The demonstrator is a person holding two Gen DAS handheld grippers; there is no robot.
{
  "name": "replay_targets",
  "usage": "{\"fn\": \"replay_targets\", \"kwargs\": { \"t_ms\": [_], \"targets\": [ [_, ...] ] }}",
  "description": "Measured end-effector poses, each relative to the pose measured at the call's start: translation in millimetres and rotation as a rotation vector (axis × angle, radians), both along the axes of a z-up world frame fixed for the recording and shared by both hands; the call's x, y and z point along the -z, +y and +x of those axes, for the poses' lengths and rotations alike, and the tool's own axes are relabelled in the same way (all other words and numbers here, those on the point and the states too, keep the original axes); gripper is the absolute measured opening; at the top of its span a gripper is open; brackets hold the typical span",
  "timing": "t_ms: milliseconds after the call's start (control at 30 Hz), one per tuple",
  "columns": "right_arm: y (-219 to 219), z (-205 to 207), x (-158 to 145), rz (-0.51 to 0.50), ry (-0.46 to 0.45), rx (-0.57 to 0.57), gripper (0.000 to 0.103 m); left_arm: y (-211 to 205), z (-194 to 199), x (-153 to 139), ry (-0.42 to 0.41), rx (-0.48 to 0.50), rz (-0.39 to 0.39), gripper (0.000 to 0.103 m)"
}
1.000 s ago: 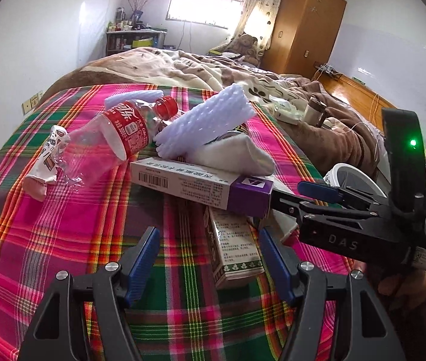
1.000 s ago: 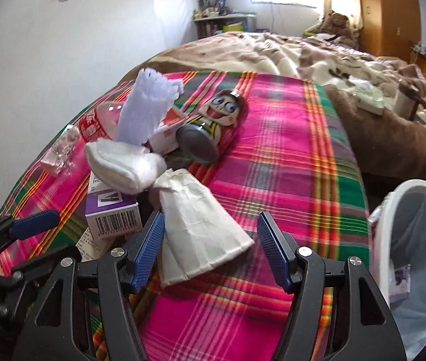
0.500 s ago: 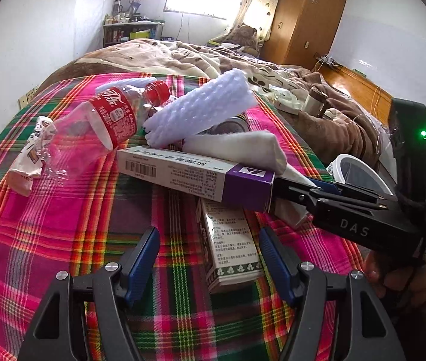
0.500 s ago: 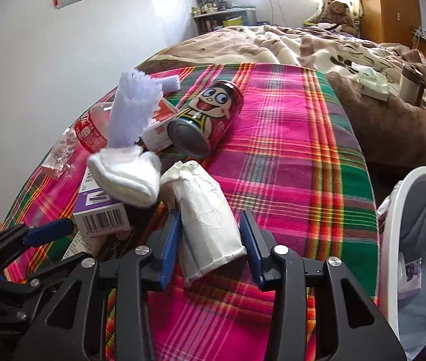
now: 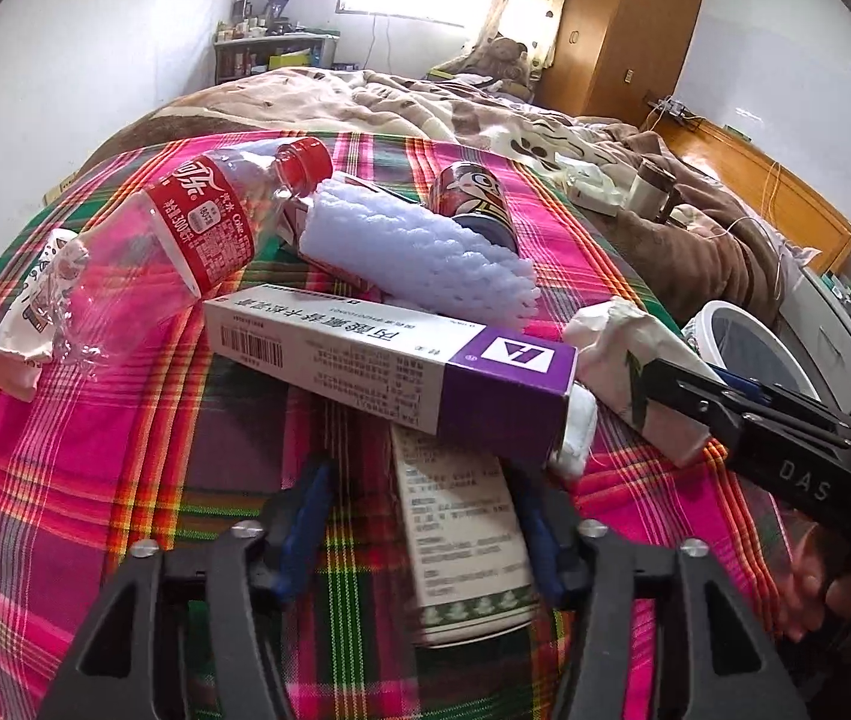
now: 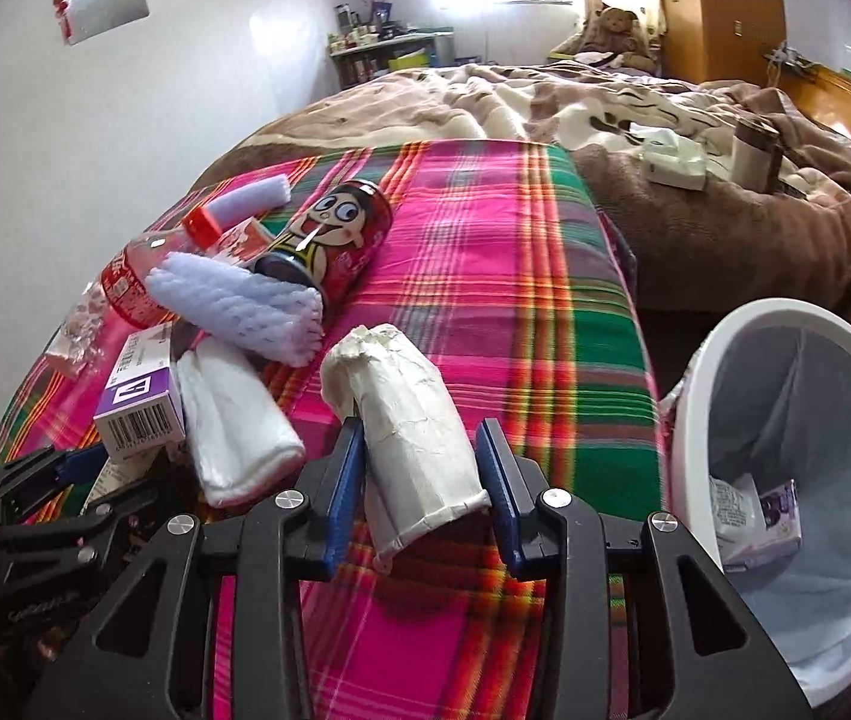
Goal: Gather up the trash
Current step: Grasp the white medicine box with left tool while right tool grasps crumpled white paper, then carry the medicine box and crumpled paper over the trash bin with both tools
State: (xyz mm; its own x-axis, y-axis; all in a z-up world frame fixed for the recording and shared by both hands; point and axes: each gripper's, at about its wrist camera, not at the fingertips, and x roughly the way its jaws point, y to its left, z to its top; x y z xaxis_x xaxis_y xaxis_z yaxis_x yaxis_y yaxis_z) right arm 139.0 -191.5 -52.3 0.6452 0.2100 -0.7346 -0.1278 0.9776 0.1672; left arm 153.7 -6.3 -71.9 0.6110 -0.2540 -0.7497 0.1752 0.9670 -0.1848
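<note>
The right gripper (image 6: 419,480) has its jaws closing on a crumpled paper cup (image 6: 410,420); both blue pads meet the cup's sides, so we read a grip just forming. The cup lies near the right edge of the plaid cloth (image 6: 485,276), close to the bin. The left gripper (image 5: 419,522) is also closing, its jaws astride a small green-and-white carton (image 5: 461,534) near the cloth's front edge; the right pad looks against the carton, the left pad (image 5: 305,516) stands clear, so we judge nothing is yet held there.

Outward from the grippers, the remaining litter sits heaped toward the cloth's left and middle:
- a long white-and-purple box (image 5: 389,360) resting across the carton
- a folded white pad (image 6: 233,420) beside the box
- a lilac foam net sleeve (image 5: 419,252)
- a cartoon-printed can (image 6: 329,246) on its side
- a clear red-labelled bottle (image 5: 179,240)
- a torn wrapper (image 5: 23,312) at the left edge

The white waste bin (image 6: 725,372), lined with a pale bag, stands just off the cloth's right edge. It holds a small purple-and-white box (image 6: 779,510) and a white packet (image 6: 731,510) at its bottom, and is otherwise mostly void.

We judge the task early: two items binned, eight left on the cloth, two of them now being taken.
</note>
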Motion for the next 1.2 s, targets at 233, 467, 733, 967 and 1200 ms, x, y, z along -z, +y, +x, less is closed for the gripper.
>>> {"fn": "replay_targets", "kwargs": {
  "t_ms": [233, 467, 733, 967, 1200],
  "targets": [
    [-5.6, -5.4, -1.2, 0.017, -0.010, 0.016, 0.039, 1.5, -1.0, -0.3, -0.010, -0.022, -0.004, 0.033],
    [-9.3, -14.6, -5.3, 0.017, -0.033, 0.024, 0.039, 4.3, -15.1, -6.0, -0.029, -0.028, -0.003, 0.033],
    [-11.0, -27.9, -11.9, 0.035, -0.056, 0.018, 0.039, 3.7, -39.4, -19.1, -0.057, -0.015, -0.023, 0.033],
    [-14.3, -42.1, -19.1, 0.052, -0.081, 0.029, 0.039, 5.6, -55.0, -33.3, -0.090, -0.012, -0.040, 0.033],
    [-22.8, -54.8, -32.4, 0.061, -0.120, 0.046, 0.039, -2.0, -66.5, -51.7, -0.140, 0.002, -0.039, 0.033]
  ]
}}
